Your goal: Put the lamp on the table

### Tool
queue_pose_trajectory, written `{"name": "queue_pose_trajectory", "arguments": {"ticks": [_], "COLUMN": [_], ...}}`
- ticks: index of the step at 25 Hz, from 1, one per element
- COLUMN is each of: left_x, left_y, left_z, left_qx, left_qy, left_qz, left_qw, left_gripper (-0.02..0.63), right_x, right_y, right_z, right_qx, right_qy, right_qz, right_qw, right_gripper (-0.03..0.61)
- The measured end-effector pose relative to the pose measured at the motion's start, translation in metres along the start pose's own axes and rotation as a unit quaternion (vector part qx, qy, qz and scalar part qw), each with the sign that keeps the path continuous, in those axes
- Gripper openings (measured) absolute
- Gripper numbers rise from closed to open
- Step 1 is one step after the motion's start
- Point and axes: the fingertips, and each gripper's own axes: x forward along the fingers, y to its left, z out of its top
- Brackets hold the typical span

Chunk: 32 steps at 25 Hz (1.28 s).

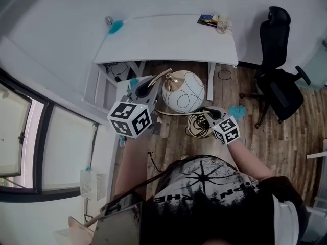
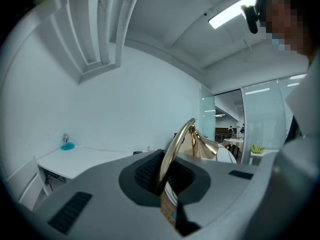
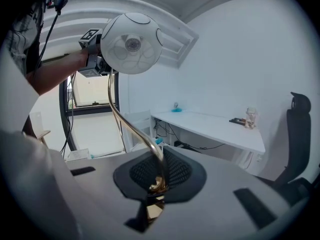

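The left gripper (image 2: 162, 184) is closed tight on the lamp's gold stem (image 2: 176, 146), which is pinched between its 2 jaws and curves up and ahead of them. The right gripper (image 3: 156, 183) is likewise clamped shut on a lower stretch of the same stem, which rises from its jaws up to the white globe shade (image 3: 131, 43).

In the head view, the lamp (image 1: 183, 91) is held in the air between the 2 grippers: the shade is seen just right of the left gripper (image 1: 149, 86) and just left of and beyond the right gripper (image 1: 207, 112), and the gold ring base (image 1: 196, 127) hangs close beside the right gripper, over the wooden floor (image 1: 240, 137).

The white table (image 1: 168, 42) is seen ahead of both grippers, apart from the lamp. On its far edge, a teal object (image 1: 115, 27) is seen beyond the left gripper and a glass (image 1: 222, 24) beyond the right one. A black office chair (image 1: 276, 65) stands well to the right of the right gripper.
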Motion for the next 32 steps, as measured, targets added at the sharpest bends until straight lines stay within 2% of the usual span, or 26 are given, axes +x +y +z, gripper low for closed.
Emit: {"name": "queue_pose_trajectory", "arguments": {"ticks": [9, 16, 24, 32], "left_x": [0.005, 0.004, 0.022, 0.07], "left_y": [0.06, 0.089, 0.101, 0.128], "left_z": [0.001, -0.005, -0.015, -0.012], "left_qx": [0.005, -0.003, -0.024, -0.029], "left_qy": [0.001, -0.002, -0.005, -0.002], "left_qz": [-0.012, -0.013, -0.01, 0.0], "left_qw": [0.9999, 0.9999, 0.9996, 0.9996], "left_gripper": [0.017, 0.017, 0.016, 0.016], "right_x": [0.059, 0.081, 0.089, 0.122], "right_y": [0.006, 0.012, -0.01, -0.055], "right_z": [0.015, 0.017, 0.012, 0.023], "right_qx": [0.009, 0.009, 0.005, 0.001], "right_qy": [0.0, 0.013, 0.035, 0.04], "right_qz": [-0.013, -0.014, -0.01, 0.002], "right_qw": [1.0, 1.0, 0.999, 0.999], "right_gripper": [0.02, 0.02, 0.021, 0.021]}}
